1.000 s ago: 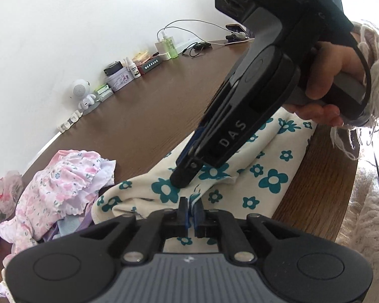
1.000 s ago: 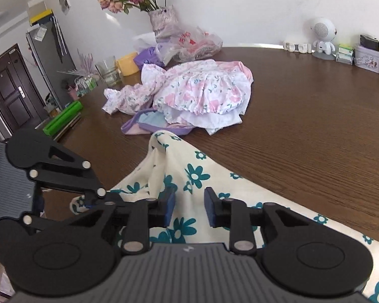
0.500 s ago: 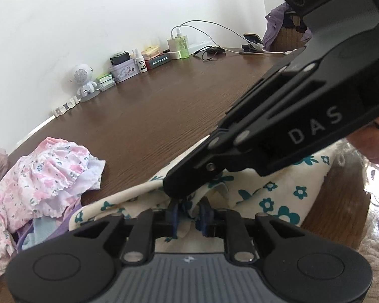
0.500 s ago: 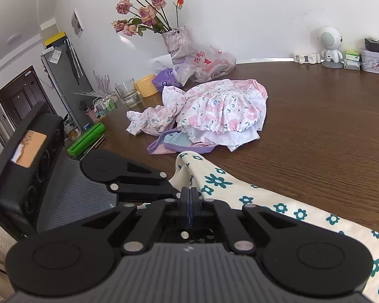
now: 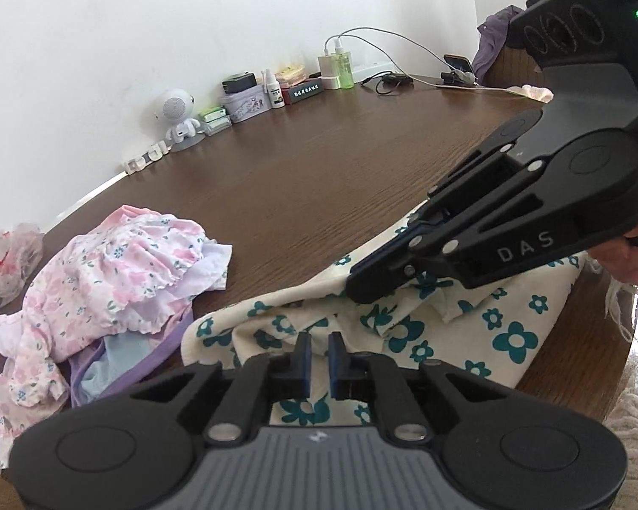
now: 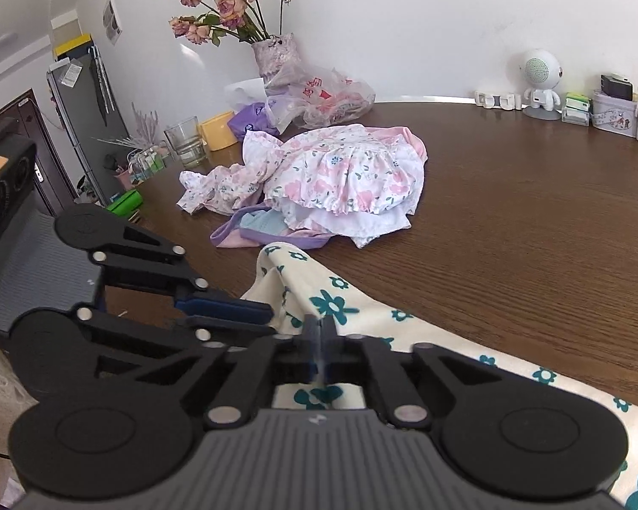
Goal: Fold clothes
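A cream cloth with teal flowers [image 5: 510, 340] lies bunched at the near edge of the brown table [image 5: 319, 170]. My left gripper [image 5: 320, 352] sits low over its left part. Its jaws are closing, with a narrow gap in which a fold of the cloth shows. My right gripper [image 6: 321, 331] is shut on a raised ridge of the same cloth [image 6: 340, 293]. In the right wrist view the left gripper [image 6: 273, 321] comes in from the left, its tips at the cloth's edge. From the left wrist camera, the right gripper [image 5: 353, 289] reaches in from the right, held by a hand [image 5: 625, 250].
A pile of pink floral and purple clothes [image 6: 348, 178] lies just beyond the cloth. A vase of flowers [image 6: 272, 55], a plastic bag [image 6: 319, 97], a glass [image 6: 187, 140] and a small white robot figure [image 5: 176, 117] with boxes, bottles and cables line the far edge.
The right gripper went from open to shut on the floral cloth. The left jaws widened half a second ago and have narrowed again. The left wrist view has rolled and shifted a little.
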A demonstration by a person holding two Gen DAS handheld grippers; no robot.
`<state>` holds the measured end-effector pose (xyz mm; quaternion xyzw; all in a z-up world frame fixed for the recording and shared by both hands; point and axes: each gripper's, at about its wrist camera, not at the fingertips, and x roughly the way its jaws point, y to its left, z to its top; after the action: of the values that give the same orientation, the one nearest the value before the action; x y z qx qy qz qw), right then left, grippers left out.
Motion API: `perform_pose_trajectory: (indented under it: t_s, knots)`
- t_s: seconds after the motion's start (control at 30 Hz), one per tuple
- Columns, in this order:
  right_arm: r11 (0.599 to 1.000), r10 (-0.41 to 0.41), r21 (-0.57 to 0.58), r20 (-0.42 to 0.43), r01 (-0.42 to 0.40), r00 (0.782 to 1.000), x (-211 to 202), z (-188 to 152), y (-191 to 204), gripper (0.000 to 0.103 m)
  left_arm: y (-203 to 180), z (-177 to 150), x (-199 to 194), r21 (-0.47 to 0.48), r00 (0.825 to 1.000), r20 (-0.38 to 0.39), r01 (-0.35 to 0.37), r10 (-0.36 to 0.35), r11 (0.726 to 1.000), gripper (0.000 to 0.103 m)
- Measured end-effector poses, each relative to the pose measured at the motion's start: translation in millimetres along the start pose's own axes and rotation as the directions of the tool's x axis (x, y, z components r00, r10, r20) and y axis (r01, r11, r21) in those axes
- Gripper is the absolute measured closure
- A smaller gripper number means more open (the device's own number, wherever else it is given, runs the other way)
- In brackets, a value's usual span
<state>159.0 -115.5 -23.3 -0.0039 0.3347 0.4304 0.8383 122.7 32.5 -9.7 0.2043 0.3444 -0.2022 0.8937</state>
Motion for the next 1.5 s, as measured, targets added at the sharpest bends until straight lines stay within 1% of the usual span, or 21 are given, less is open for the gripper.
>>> perform_pose_trajectory:
  t_s: [0.1,0.2,0.3,0.4,0.43,0.5,0.57,0.6,0.67,0.73,0.77,0.83,0.9,0.97,1.07,1.17,1.23,1.3,1.4,1.43,1.5]
  knots:
    - [0.999,0.027,-0.031,0.018,-0.026,0.999,-8.3,-2.7,5.6,0.102,2.7,0.2,11.9,-0.03,1.0,-0.008,0.008,-0.008,1.0,0.098]
    - [0.998,0.033,-0.063,-0.005,-0.033,0.999,-6.5,-9.7,10.9,0.102,7.9,-3.8,11.9,-0.081,1.0,0.002,0.019,-0.019,0.997,0.098]
    - [0.996,0.019,-0.09,-0.031,-0.022,0.999,0.1,-18.6,14.6,0.1,13.9,-7.7,-6.0,-0.113,1.0,0.027,0.011,-0.008,0.994,0.09]
    - [0.994,0.017,-0.108,-0.026,-0.02,1.0,3.4,-25.9,17.3,0.091,20.2,-10.3,-29.0,-0.137,0.998,0.063,-0.013,0.021,0.99,0.089]
    - [0.994,0.027,-0.108,-0.022,-0.029,0.999,2.3,-26.7,18.2,0.082,22.8,-8.6,-36.9,-0.153,0.996,0.092,-0.01,0.025,0.988,0.089]
    - [0.993,0.042,-0.11,-0.008,-0.042,0.999,-2.4,-27.6,20.9,0.073,27.8,-1.5,-48.1,-0.184,0.987,0.163,0.027,0.003,0.983,0.088]
    - [0.992,0.046,-0.116,0.011,-0.044,0.999,-10.8,-28.7,24.0,0.071,30.1,8.8,-46.0,-0.199,0.978,0.208,0.058,-0.016,0.978,0.084]
    - [0.992,0.049,-0.115,0.02,-0.046,0.999,-16.2,-29.3,24.8,0.071,28.6,12.9,-40.7,-0.197,0.978,0.209,0.056,-0.014,0.979,0.083]
    - [0.993,0.049,-0.107,0.043,-0.044,0.998,-28.4,-30.5,24.6,0.071,24.7,18.9,-21.1,-0.19,0.988,0.154,0.024,0.005,0.981,0.082]
    - [0.997,0.017,-0.071,0.075,-0.012,0.997,-45.2,-32.6,17.4,0.072,22.1,20.5,-2.3,-0.181,0.995,0.098,-0.007,0.025,0.983,0.083]
    - [0.999,-0.007,-0.045,0.088,0.011,0.996,-53.3,-33.6,10.9,0.072,22.3,16.9,4.3,-0.178,0.997,0.075,-0.019,0.033,0.984,0.087]
    - [0.998,-0.06,0.008,0.11,0.06,0.992,-69.1,-35.4,-3.4,0.072,24.4,5.3,10.5,-0.191,0.998,0.055,-0.025,0.037,0.981,0.089]
    - [0.994,-0.101,0.053,0.103,0.096,0.99,-75.3,-38.4,-18.7,0.072,28.8,-7.8,9.2,-0.23,0.997,0.072,-0.019,0.036,0.973,0.088]
    - [0.99,-0.112,0.089,0.07,0.106,0.991,-72.6,-44.4,-30.9,0.078,31.7,-16.3,6.4,-0.266,0.995,0.084,-0.03,0.054,0.963,0.088]
    - [0.988,-0.139,0.076,0.012,0.137,0.99,-59.7,-59.7,-34.9,0.08,34.2,-27.7,2.3,-0.314,0.991,0.108,-0.046,0.084,0.948,0.087]
    - [0.984,-0.177,-0.015,0.047,0.177,0.983,-60.9,-73.0,-25.9,0.084,37.0,-35.7,-0.4,-0.355,0.986,0.137,-0.039,0.093,0.934,0.086]
    - [0.981,-0.188,-0.027,0.042,0.19,0.981,-64.8,-75.2,-23.4,0.084,38.8,-37.6,-1.1,-0.374,0.985,0.145,-0.036,0.097,0.927,0.086]
    - [0.983,-0.183,0.004,0.042,0.183,0.982,-74.8,-74.6,-28.0,0.084,38.0,-35.4,-3.7,-0.375,0.984,0.142,-0.048,0.109,0.926,0.086]
    - [0.981,-0.185,0.076,0.072,0.18,0.98,-97.5,-67.6,-41.0,0.082,34.9,-30.0,-10.8,-0.361,0.98,0.154,-0.064,0.127,0.93,0.086]
    - [0.977,-0.204,0.087,0.093,0.196,0.975,-105.3,-63.1,-46.1,0.079,32.9,-27.4,-13.6,-0.347,0.977,0.168,-0.065,0.131,0.936,0.083]
    - [0.965,-0.256,0.099,0.125,0.244,0.959,-118.0,-53.8,-56.1,0.069,32.1,-21.8,-11.0,-0.333,0.977,0.152,-0.089,0.147,0.939,0.081]
